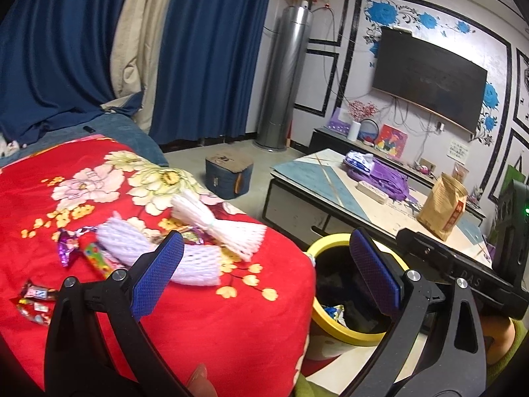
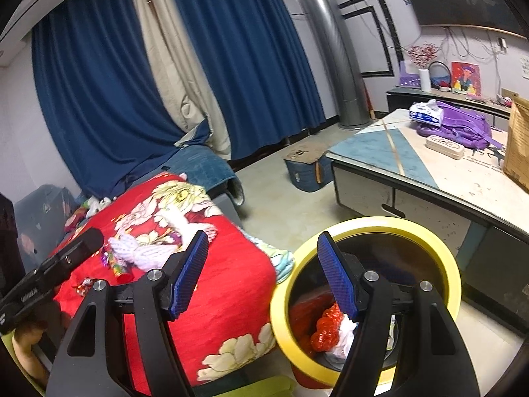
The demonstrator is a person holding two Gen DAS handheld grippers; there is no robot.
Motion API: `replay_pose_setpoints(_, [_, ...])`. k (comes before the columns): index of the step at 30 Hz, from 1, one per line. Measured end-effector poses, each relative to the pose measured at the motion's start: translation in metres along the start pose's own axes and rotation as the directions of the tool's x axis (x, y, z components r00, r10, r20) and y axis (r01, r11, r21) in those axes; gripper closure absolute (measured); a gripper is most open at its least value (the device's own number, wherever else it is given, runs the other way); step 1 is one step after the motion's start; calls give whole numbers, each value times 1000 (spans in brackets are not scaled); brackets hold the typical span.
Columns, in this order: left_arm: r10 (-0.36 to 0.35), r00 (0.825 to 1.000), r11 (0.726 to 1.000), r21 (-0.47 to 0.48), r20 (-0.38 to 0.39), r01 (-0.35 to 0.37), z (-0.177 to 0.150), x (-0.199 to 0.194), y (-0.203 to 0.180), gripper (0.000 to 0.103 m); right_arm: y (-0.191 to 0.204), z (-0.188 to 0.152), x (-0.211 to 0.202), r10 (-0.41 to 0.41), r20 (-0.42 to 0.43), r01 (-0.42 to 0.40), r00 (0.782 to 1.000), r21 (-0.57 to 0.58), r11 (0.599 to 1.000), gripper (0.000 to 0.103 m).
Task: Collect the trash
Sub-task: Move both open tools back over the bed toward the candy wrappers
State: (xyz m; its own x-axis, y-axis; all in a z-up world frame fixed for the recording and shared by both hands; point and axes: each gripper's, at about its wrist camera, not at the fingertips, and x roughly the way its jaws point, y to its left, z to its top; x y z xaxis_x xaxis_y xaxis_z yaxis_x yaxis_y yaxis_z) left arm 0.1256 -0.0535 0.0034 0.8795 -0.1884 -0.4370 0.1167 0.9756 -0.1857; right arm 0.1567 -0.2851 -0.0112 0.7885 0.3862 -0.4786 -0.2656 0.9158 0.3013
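Left wrist view: the left gripper (image 1: 264, 271) has jaws spread and empty, aimed between the red blanket (image 1: 211, 324) and the bin (image 1: 330, 324), probably to reach for more trash. White foam nets (image 1: 215, 228) and shiny wrappers (image 1: 69, 248) lie on the blanket.

Right wrist view: the right gripper (image 2: 264, 274) has jaws spread and empty above the yellow-rimmed bin (image 2: 439, 254), which holds red and white trash (image 2: 327, 327).
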Motion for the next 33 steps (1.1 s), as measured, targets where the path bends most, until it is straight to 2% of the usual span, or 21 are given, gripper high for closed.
replay_pose_setpoints(12, [70,997,994,-82,24,-67,1,-20,41,11,48,-10,12,71,-58,-76,996,-84,994,37])
replay_pose_setpoints(14, [80,996,992,-102,25,-77,0,-22,49,11,56,-12,14,82,-67,-88,994,-101,991,28])
replay_pose_setpoints(18, [108,994,987,-123,25,-104,0,-27,61,11,72,-16,17,97,-76,-106,992,-132,986,28])
replay_pose_setpoints(26, [184,983,968,-176,18,-178,1,-35,93,11,92,-22,29,119,-113,-138,986,-178,974,27])
replay_pose_setpoints(33, [224,974,950,-218,-15,-222,-1,-38,122,11,117,-30,46,136,-152,-169,979,-230,959,27])
